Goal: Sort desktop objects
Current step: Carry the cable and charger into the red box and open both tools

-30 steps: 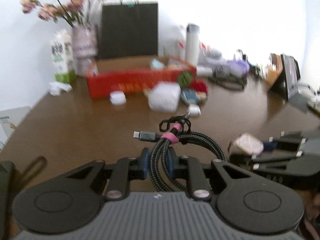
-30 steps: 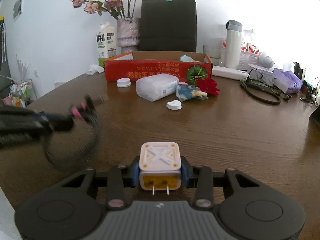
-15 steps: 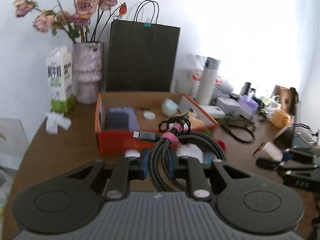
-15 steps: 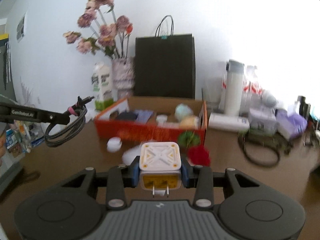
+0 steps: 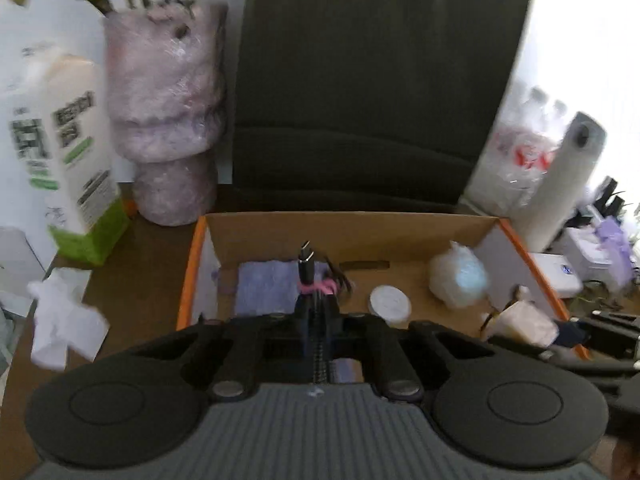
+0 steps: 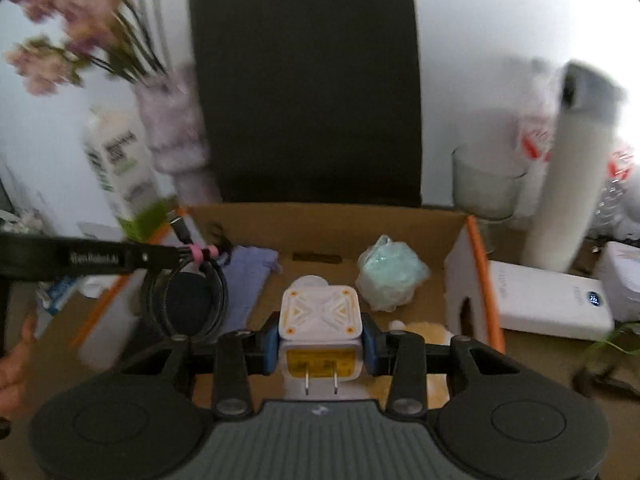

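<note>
Cardboard box [image 5: 352, 228] with orange edges fills the left wrist view, and we're right over it. Left gripper [image 5: 316, 320] is clenched on the cable [image 5: 310, 276]; its jaws have just been closing further, with the braided strands pinched between them. The coil looks edge-on here, plug end poking up toward 12 o'clock, pink tie just above the fingers. Below it in the box: a purple pouch [image 5: 266, 292] at 10 o'clock of the gripper, a white cap [image 5: 390, 304] at 2, a wrapped bundle [image 5: 458, 280] further toward 2. Our guess is the thin grip could let the coil swing or twist out when we release, so it may land half over the box's left wall. Frame is blurred, so edges are uncertain.

Right wrist view: right gripper [image 6: 320, 346] grasps the charger [image 6: 320, 312], blue pads on both sides, prongs facing the camera. It hangs over the box floor, bundle [image 6: 390, 278] at 1 o'clock. The left gripper's arm comes in from 9 o'clock with the cable [image 6: 184, 300] dangling over the box's left end. Risks as we see them: both tools share one small box, so they could clash, and the charger may land on the fluffy thing [image 6: 424, 332] directly under the gripper and tip. Glass [image 6: 486, 184] and flask [image 6: 568, 168] stand just behind the right wall at 2 o'clock, so a wide exit could knock them.
</note>
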{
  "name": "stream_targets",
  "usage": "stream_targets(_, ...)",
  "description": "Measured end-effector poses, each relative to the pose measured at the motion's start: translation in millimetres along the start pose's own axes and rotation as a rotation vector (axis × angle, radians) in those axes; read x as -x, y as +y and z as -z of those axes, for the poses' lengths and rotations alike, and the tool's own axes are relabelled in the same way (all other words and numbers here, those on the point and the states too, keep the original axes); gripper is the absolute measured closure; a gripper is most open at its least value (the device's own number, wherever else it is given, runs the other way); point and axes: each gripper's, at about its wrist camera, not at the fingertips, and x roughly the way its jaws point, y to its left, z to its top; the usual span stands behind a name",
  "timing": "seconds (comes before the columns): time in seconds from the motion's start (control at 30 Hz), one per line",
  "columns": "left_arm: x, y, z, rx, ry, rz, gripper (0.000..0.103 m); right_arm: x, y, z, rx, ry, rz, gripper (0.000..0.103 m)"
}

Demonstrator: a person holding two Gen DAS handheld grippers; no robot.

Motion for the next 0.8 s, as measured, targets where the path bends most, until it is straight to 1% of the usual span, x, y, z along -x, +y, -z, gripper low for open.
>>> stream_targets(0.07, -21.9, -0.8, -3.9, -0.021, 0.004, -0.033, 0.096, -31.2, 4.1, -6.5, 0.023, 0.061, 0.038, 0.065)
stream_targets(0.13, -37.0, -1.1, -3.5, -0.049, -0.001, -0.074, 0.094, -56.7, 8.2, -6.1, 0.037, 0.116, 0.074, 0.065)
stream_targets(0.2, -47.7, -0.7, -4.4, -0.069, 0.009, -0.059, 0.093, -76.6, 10.4, -5.5, 0.042, 0.162, 0.107, 0.065)
stream_targets(0.23, -52.7, -2.4, -4.4, -0.096, 0.017, -0.061, 0.089, -83.7, 11.0, -4.5, 0.041, 0.171, 0.123, 0.065)
stream_targets(0.27, -54.7, -4.3, -3.9, -0.109, 0.02, -0.081, 0.083, -86.1, 12.7, -5.3, 0.039, 0.176, 0.139, 0.065)
stream_targets(0.3, -56.6, -4.0, -4.4, -0.109, 0.027, -0.092, 0.067, -85.6, 13.1, -8.6, 0.024, 0.168, 0.14, 0.064)
stream_targets(0.33, -57.2, -2.0, -5.9, -0.101, 0.032, -0.077, 0.051, -84.6, 12.8, -10.6, 0.012, 0.161, 0.13, 0.061)
stream_targets(0.37, -54.1, 0.1, -6.6, -0.088, 0.027, -0.049, 0.048, -84.1, 12.6, -12.3, 0.001, 0.17, 0.12, 0.056)
stream_targets(0.43, -41.5, 0.8, -7.0, -0.078, -0.004, -0.023, 0.047, -78.0, 13.0, -13.1, -0.009, 0.165, 0.101, 0.054)
stream_targets(0.5, -27.5, -1.1, -5.9, -0.083, -0.016, -0.038, 0.045, -62.9, 12.9, -14.4, -0.018, 0.133, 0.085, 0.05)
stream_targets(0.57, -11.3, -3.7, -1.2, -0.073, -0.018, -0.051, 0.043, -46.9, 11.2, -14.5, -0.019, 0.108, 0.069, 0.043)
stream_targets(0.6, -4.0, -5.1, 2.1, -0.066, -0.019, -0.053, 0.039, -38.8, 11.2, -14.3, -0.019, 0.104, 0.072, 0.042)
stream_targets(0.63, 4.8, -7.1, 6.8, -0.059, -0.019, -0.054, 0.032, -30.1, 11.8, -13.0, -0.015, 0.102, 0.075, 0.042)
stream_targets(0.7, 25.5, -12.3, 20.5, -0.038, -0.03, -0.07, 0.029, -7.9, 11.1, -8.1, -0.012, 0.081, 0.063, 0.039)
stream_targets(0.77, 49.0, -22.0, 36.0, -0.039, -0.045, -0.081, 0.024, 11.4, 14.1, 0.0, -0.013, 0.06, 0.045, 0.031)
stream_targets(0.8, 59.0, -25.7, 43.3, -0.04, -0.053, -0.089, 0.019, 23.8, 14.1, 6.0, -0.015, 0.041, 0.038, 0.029)
